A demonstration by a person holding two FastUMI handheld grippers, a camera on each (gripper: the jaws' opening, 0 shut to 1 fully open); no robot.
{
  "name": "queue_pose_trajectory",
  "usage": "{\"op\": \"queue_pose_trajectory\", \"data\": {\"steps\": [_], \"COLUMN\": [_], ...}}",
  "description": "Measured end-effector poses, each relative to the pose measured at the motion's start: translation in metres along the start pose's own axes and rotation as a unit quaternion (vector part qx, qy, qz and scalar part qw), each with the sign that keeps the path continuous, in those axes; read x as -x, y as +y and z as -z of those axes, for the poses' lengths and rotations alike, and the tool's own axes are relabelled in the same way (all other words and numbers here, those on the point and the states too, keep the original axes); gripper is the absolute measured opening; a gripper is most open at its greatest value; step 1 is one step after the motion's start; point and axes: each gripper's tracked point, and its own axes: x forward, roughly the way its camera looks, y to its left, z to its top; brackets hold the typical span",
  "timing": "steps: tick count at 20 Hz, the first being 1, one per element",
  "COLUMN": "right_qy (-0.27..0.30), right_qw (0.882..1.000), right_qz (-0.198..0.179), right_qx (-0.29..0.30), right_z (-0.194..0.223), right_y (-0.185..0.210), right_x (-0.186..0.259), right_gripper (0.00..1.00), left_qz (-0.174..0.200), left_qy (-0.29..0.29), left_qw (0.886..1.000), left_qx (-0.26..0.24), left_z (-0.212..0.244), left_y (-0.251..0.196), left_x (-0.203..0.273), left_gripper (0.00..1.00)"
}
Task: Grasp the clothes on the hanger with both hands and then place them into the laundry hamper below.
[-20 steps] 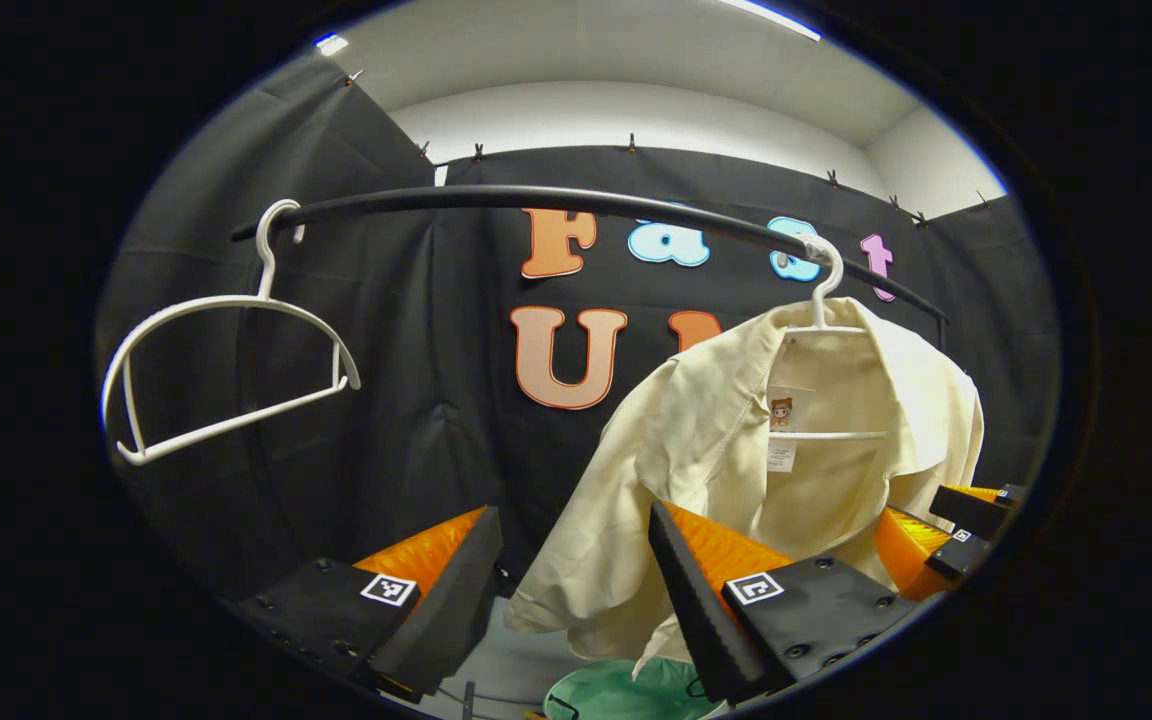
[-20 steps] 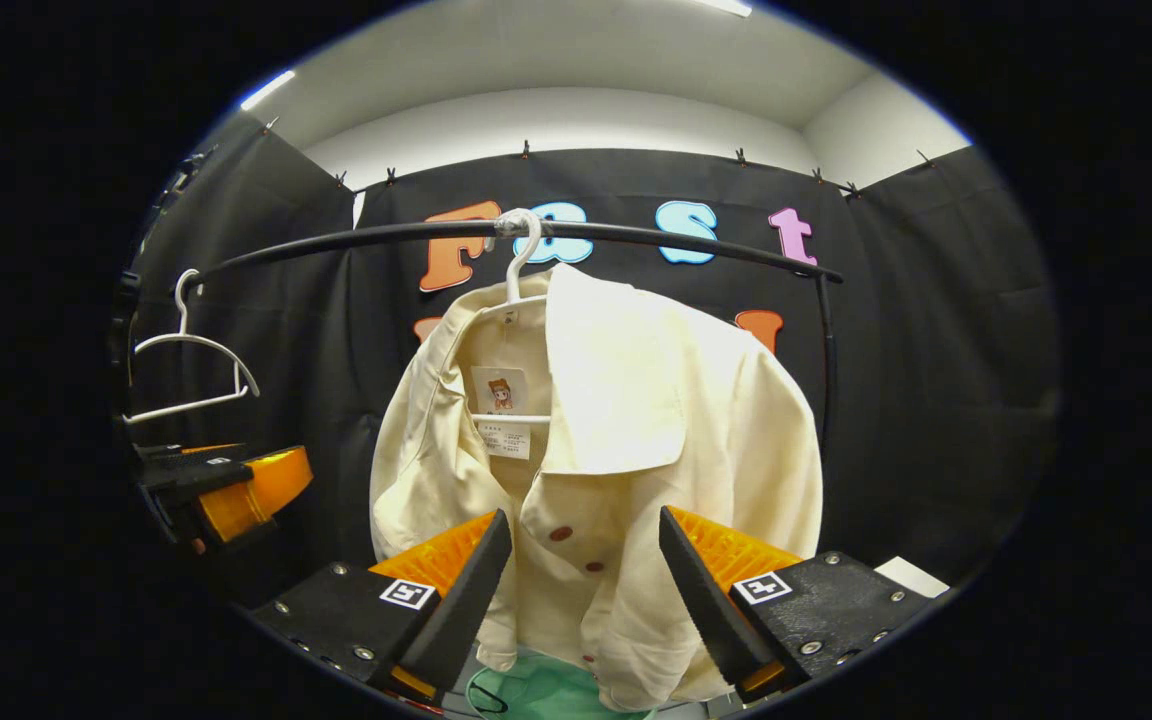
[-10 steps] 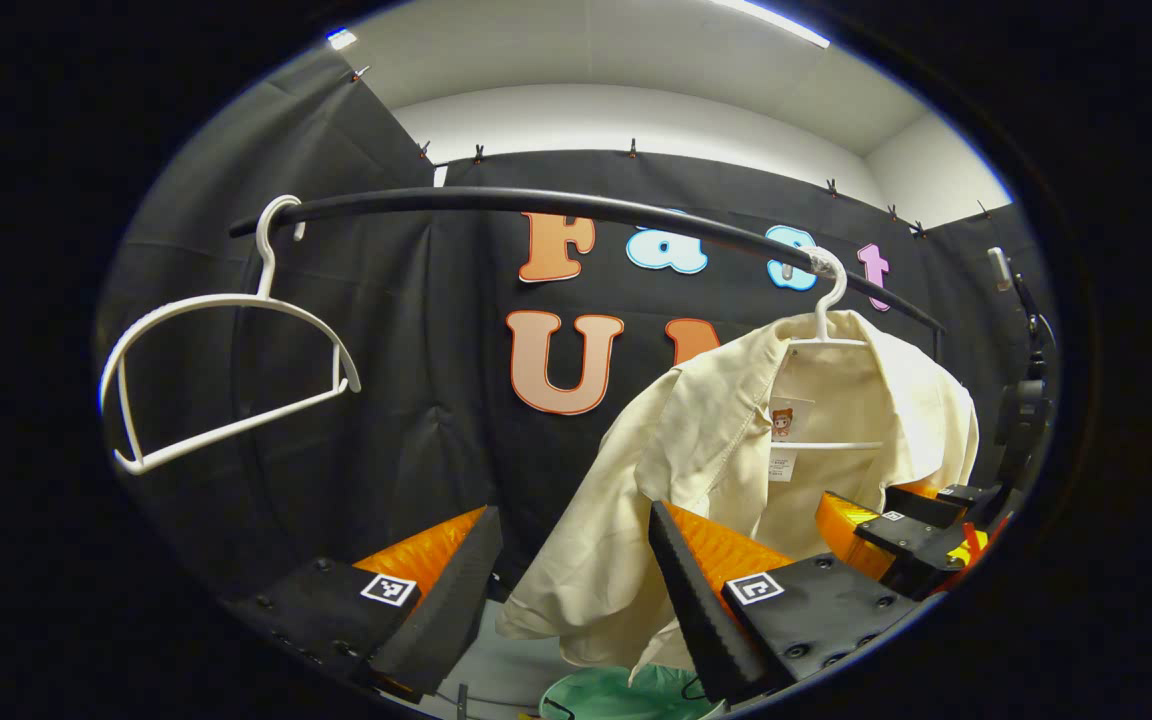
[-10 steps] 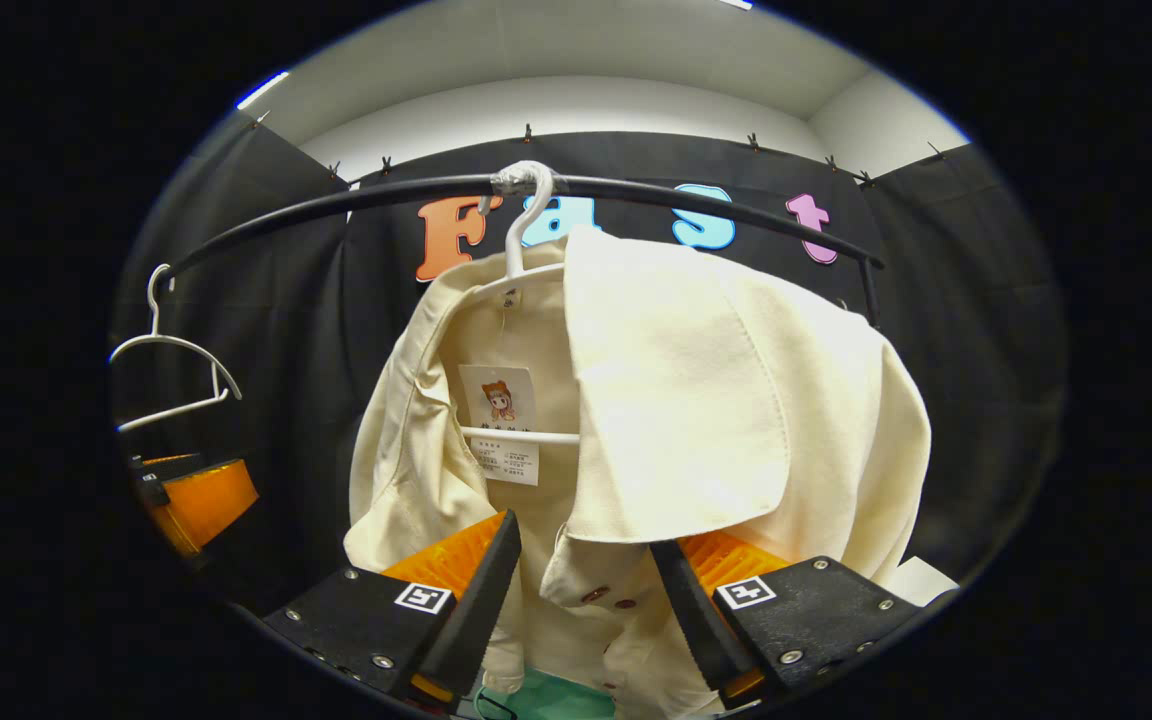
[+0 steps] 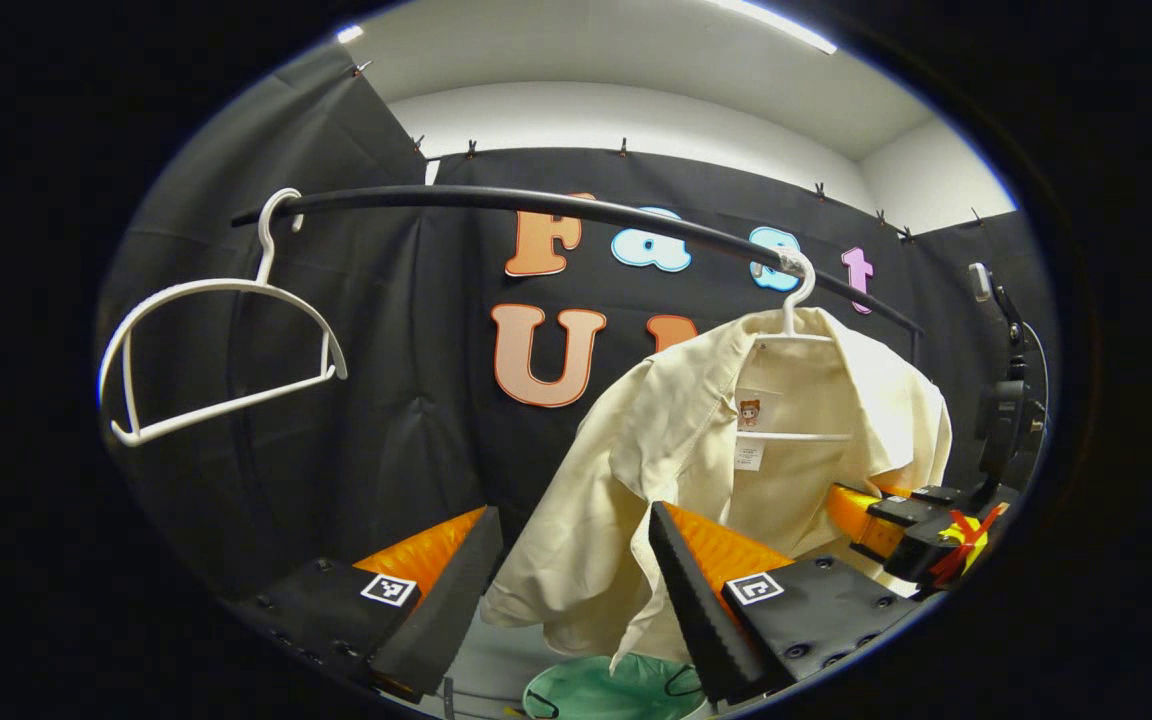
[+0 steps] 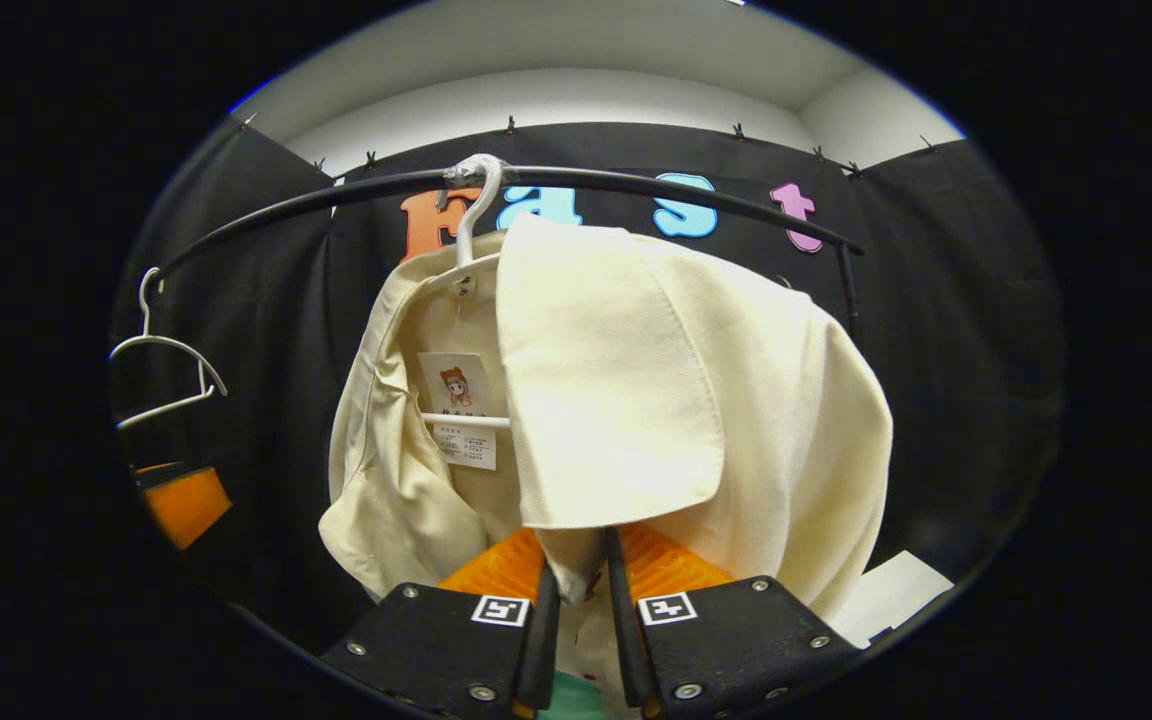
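A cream shirt (image 6: 636, 400) hangs on a white hanger (image 6: 471, 215) from the black rail (image 6: 636, 185). My right gripper (image 6: 576, 610) is shut on the shirt's front placket, below the big collar flap. In the left gripper view the same shirt (image 5: 696, 440) hangs at the right, and my left gripper (image 5: 576, 580) stands open, its right finger in front of the shirt's lower edge with no cloth between the fingers. The right gripper (image 5: 886, 515) shows there at the shirt's far side. The green laundry hamper (image 5: 606, 690) lies below the shirt.
An empty white hanger (image 5: 216, 330) hangs at the left end of the rail (image 5: 536, 205). A black stand with a device (image 5: 1006, 400) is at the far right. A white sheet (image 6: 886, 595) lies low at the right.
My right gripper has moved in to the shirt and shut on its front. The left gripper has stayed open and drifted slightly, with the shirt a little nearer the middle of its view.
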Motion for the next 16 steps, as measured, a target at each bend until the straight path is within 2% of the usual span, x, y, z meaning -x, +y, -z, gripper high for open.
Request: {"op": "queue_pose_trajectory", "data": {"steps": [1, 5, 7, 10, 12, 15, 16], "right_qy": [-0.002, -0.018, -0.022, -0.028, -0.034, -0.037, -0.037], "right_qw": [1.000, 1.000, 0.999, 0.999, 0.999, 0.999, 0.999], "right_qz": [-0.002, -0.018, -0.028, -0.035, -0.034, -0.030, -0.029], "right_qx": [-0.004, 0.002, -0.002, -0.011, -0.010, -0.013, -0.015], "right_z": [-0.003, -0.016, -0.020, -0.026, -0.027, -0.028, -0.029], "right_y": [-0.003, -0.005, -0.004, -0.005, -0.009, -0.014, -0.015], "right_x": [0.007, 0.033, 0.044, 0.054, 0.059, 0.065, 0.066], "right_gripper": [0.18, 0.04, 0.02, 0.00, 0.00, 0.00, 0.00], "left_qz": [0.003, 0.020, 0.035, 0.056, 0.069, 0.088, 0.093], "left_qy": [0.003, 0.018, 0.026, 0.035, 0.032, 0.040, 0.041], "left_qw": [1.000, 1.000, 0.999, 0.998, 0.997, 0.995, 0.995], "left_qx": [0.002, 0.014, 0.016, 0.011, 0.007, 0.002, 0.000], "left_z": [0.002, 0.011, 0.015, 0.018, 0.014, 0.014, 0.015], "left_y": [-0.001, -0.011, -0.021, -0.035, -0.044, -0.057, -0.060], "left_x": [0.000, -0.005, -0.014, -0.027, -0.040, -0.055, -0.062], "left_gripper": [0.93, 0.94, 0.94, 1.00, 0.96, 0.96, 1.00]}}
